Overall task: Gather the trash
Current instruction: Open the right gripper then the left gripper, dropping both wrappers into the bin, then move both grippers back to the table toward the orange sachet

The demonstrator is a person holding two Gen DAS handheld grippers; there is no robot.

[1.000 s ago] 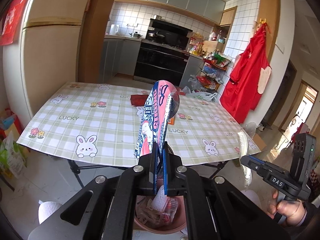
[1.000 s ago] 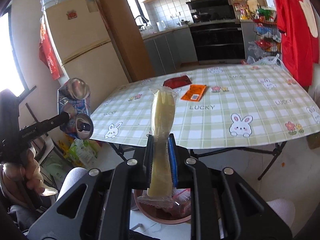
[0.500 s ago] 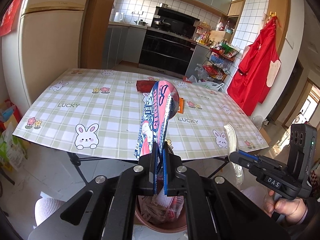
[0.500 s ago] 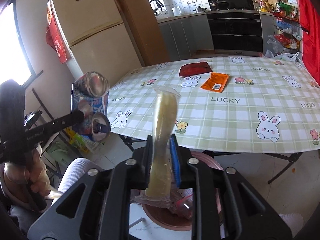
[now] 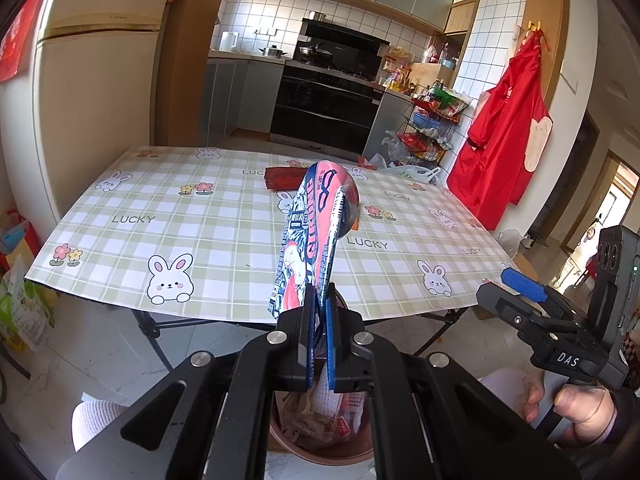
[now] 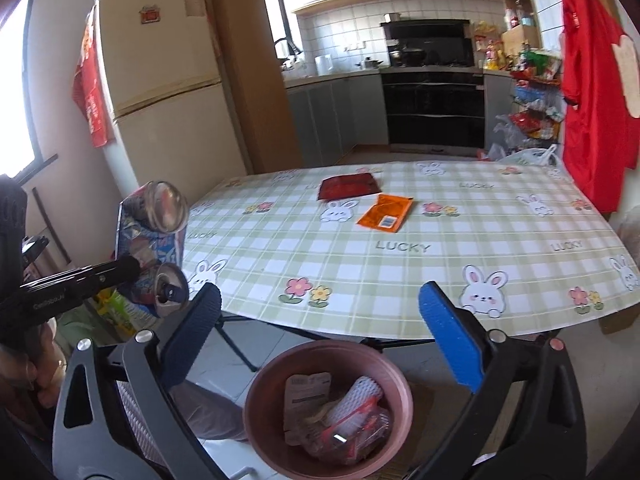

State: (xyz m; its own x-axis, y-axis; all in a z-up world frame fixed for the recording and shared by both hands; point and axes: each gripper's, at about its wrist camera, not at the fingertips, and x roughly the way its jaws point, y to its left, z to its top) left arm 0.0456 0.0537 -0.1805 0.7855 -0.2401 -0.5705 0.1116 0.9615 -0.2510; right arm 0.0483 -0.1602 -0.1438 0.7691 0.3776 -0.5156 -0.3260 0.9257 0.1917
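Observation:
My left gripper (image 5: pixel 318 308) is shut on a crushed pink and blue drink can (image 5: pixel 316 232), held upright above the pink trash bin (image 5: pixel 320 454). In the right wrist view the can (image 6: pixel 160 240) hangs at the left, clamped by the left gripper (image 6: pixel 120 268). My right gripper (image 6: pixel 320 300) is over the bin (image 6: pixel 260 380), its jaws opening wide with nothing between them. Wrappers and white foam netting lie in the bin. A red packet (image 6: pixel 348 186) and an orange packet (image 6: pixel 390 212) lie on the checked table (image 6: pixel 400 280).
The bin stands on the floor before the table's near edge, between the person's knees. A fridge (image 6: pixel 160 92) is at the left. A red apron (image 5: pixel 504 144) hangs at the right beside a wire rack (image 5: pixel 432 120). Folding table legs cross under the tabletop.
The right gripper's jaws have opened wide, and the pale yellow wrapper they held is gone from between them. The left gripper still holds the can over the bin.

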